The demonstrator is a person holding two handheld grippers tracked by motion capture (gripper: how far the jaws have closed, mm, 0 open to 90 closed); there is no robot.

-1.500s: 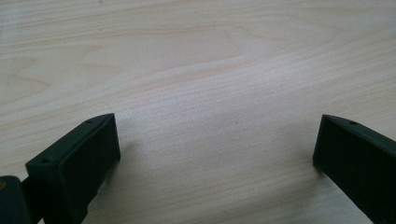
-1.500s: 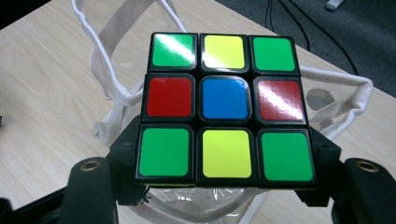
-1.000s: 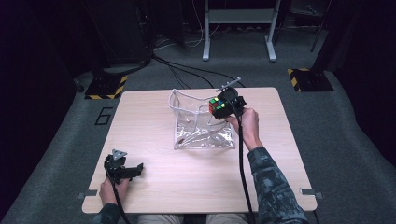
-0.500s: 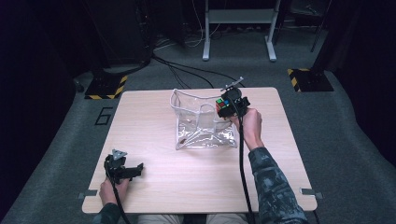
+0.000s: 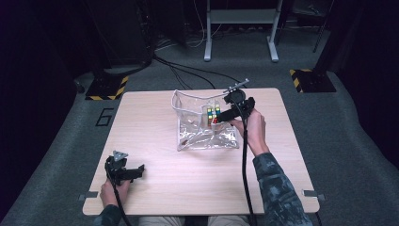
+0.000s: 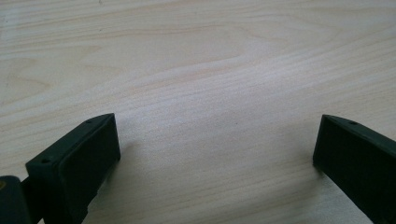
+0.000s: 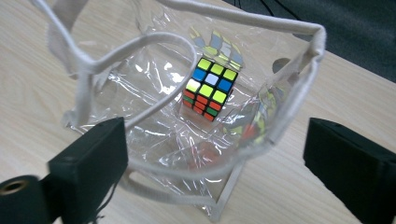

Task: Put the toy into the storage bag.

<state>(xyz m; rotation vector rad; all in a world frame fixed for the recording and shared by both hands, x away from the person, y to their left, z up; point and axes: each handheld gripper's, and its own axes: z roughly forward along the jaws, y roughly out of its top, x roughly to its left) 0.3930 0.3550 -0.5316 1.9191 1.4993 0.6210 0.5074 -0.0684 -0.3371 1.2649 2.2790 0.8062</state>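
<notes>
A clear plastic bag (image 5: 202, 139) with white piping stands open at the middle of the wooden table (image 5: 155, 117). A colourful puzzle cube (image 5: 213, 114) lies inside it, yellow face up in the right gripper view (image 7: 208, 88). My right gripper (image 5: 222, 116) hovers over the bag's right rim (image 7: 299, 88). Its jaws have just been opening and stand wide (image 7: 215, 140), well apart from the cube below. My left gripper (image 5: 136, 170) rests at the table's front left. It is open over bare wood (image 6: 217, 140).
The right gripper's black cable (image 5: 244, 165) trails over the right forearm to the front edge. On the floor behind the table are cables (image 5: 188, 70), a metal stand (image 5: 240, 28) and two striped floor plates (image 5: 106, 87).
The right gripper held the cube at the bag's right rim, then opened. The cube has dropped into the bag. The left gripper has not moved.
</notes>
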